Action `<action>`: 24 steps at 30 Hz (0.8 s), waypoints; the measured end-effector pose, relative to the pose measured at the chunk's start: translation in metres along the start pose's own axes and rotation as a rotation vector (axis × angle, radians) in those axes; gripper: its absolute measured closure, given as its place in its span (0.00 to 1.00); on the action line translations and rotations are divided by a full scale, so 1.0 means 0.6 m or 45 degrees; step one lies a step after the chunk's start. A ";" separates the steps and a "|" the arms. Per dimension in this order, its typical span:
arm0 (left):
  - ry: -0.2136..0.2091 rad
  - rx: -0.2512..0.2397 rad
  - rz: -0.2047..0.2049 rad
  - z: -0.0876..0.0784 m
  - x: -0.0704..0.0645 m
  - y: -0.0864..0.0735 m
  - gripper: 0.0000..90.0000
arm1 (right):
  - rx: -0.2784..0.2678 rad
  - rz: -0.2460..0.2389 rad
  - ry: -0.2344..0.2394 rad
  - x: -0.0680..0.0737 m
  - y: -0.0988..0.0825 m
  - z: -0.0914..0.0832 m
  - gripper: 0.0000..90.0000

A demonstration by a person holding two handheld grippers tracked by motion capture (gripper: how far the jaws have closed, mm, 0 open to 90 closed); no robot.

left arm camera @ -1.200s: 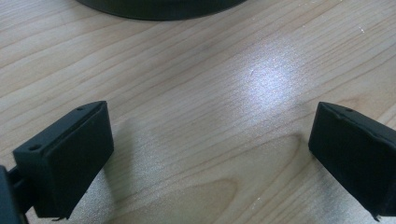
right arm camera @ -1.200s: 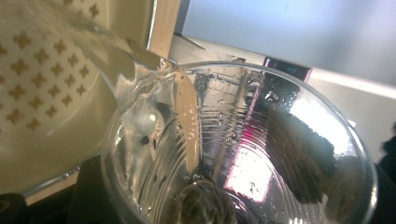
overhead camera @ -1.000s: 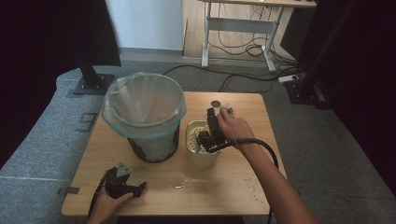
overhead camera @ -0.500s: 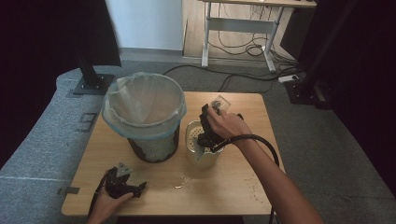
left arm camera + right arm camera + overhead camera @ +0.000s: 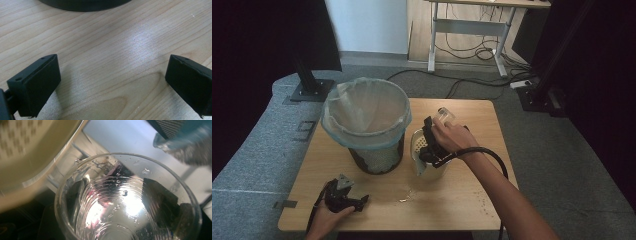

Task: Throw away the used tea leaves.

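Clear plastic cup [image 5: 443,116] in the right gripper [image 5: 432,140] is the business of this moment: the jaws are clamped on the cup's wall, and in the right gripper view the dark pads show through the ribbed, wet plastic [image 5: 130,202]. The cup is held up over the middle of the tabletop [image 5: 462,200], toward its far edge, tilted above a cream perforated container [image 5: 419,147] that stands just beside the black waste bin [image 5: 367,125] with its pale liner. I can see no liquid left in the cup, only droplets clinging inside, so I judge the emptying over the strainer-like container to be at or near its end.

Left gripper [image 5: 343,196] rests near the front left corner of the tabletop, jaws spread wide with nothing between them; the left gripper view shows bare wood grain [image 5: 112,62] and the bin's dark base at the top edge.

A few specks and a small wet patch [image 5: 412,192] lie on the wood in front of the cream container.

As for the next move, I would guess the cup goes to the lined bin. That calls for carrying it sideways over the rim without knocking the container, keeping the grip firm on the thin, slippery wall, and letting go only once the cup is well over the liner.
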State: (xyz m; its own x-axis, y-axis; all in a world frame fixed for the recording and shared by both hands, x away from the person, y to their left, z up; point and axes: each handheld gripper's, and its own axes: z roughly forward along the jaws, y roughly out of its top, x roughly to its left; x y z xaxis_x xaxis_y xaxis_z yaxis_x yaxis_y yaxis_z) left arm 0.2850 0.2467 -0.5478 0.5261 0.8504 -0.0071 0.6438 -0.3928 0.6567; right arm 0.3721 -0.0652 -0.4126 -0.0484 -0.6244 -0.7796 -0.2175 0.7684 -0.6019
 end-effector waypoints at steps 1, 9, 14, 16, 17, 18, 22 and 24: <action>0.000 0.000 0.000 0.000 0.000 0.000 0.00 | -0.039 0.128 0.028 -0.004 -0.003 -0.001 0.42; 0.000 0.000 0.000 0.000 0.000 0.000 0.00 | -0.334 1.363 0.302 -0.010 -0.071 0.003 0.42; 0.000 -0.001 -0.001 0.000 0.000 0.000 0.00 | -0.543 1.995 0.490 0.008 -0.112 0.015 0.42; 0.000 -0.001 -0.001 0.000 0.000 0.000 0.00 | -0.590 2.125 0.516 0.014 -0.120 0.017 0.42; 0.000 -0.001 0.000 0.000 0.000 0.000 0.00 | -0.625 2.225 0.540 0.017 -0.126 0.019 0.42; 0.000 -0.001 -0.001 0.000 0.000 0.000 0.00 | -0.650 2.297 0.555 0.020 -0.131 0.020 0.42; 0.004 0.000 -0.005 0.000 0.001 0.000 0.00 | -0.782 2.564 0.632 0.028 -0.142 0.025 0.42; 0.009 0.001 -0.010 0.000 0.001 0.000 0.00 | -0.815 2.636 0.656 0.031 -0.144 0.027 0.42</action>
State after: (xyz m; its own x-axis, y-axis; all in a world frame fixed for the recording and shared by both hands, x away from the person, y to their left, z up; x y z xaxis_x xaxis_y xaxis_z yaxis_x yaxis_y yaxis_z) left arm 0.2853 0.2473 -0.5477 0.5171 0.8559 -0.0071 0.6482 -0.3862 0.6562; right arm 0.4055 -0.1409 -0.3777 -0.7115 0.6956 0.0994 0.2703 0.1404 0.9525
